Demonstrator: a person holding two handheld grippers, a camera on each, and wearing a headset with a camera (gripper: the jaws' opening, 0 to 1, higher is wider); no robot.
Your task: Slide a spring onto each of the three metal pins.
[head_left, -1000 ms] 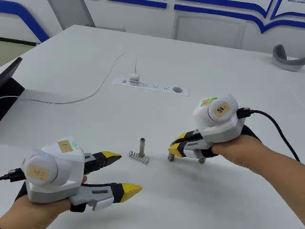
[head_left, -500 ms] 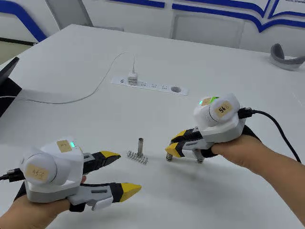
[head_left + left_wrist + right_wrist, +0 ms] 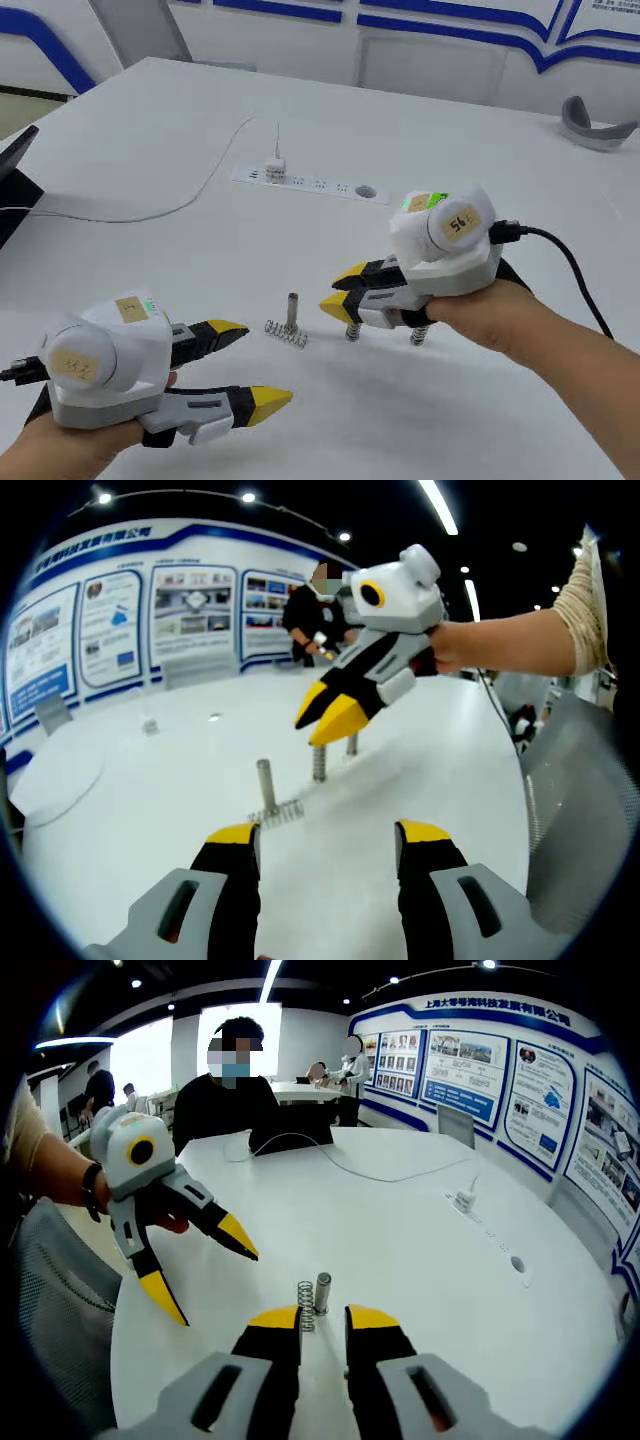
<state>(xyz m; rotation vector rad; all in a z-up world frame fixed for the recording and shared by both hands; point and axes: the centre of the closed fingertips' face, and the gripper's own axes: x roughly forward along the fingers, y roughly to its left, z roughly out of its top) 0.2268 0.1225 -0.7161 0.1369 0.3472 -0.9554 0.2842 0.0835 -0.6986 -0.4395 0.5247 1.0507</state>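
Note:
One bare metal pin [image 3: 292,307] stands upright mid-table, with a loose spring [image 3: 286,333] lying flat at its foot. To its right two more pins [image 3: 352,330] [image 3: 418,333] each carry a spring. My right gripper [image 3: 341,291] hovers open just above and left of those two, with nothing between its fingers. In the right gripper view its gripper [image 3: 323,1317] points at the bare pin [image 3: 322,1293] and the loose spring [image 3: 304,1306]. My left gripper [image 3: 250,365] is open and empty near the front edge. In the left gripper view its gripper [image 3: 328,832] faces the bare pin [image 3: 265,785].
A white power strip [image 3: 300,183] with a plug and a trailing cable [image 3: 200,180] lies at the back of the table. A dark screen [image 3: 15,190] juts in at the left edge. A grey headset [image 3: 595,120] rests far right. People stand beyond the table.
My right gripper has lifted and shifted left, off the two sprung pins and toward the bare pin, and its jaws stand wider apart. The left gripper has stayed put.

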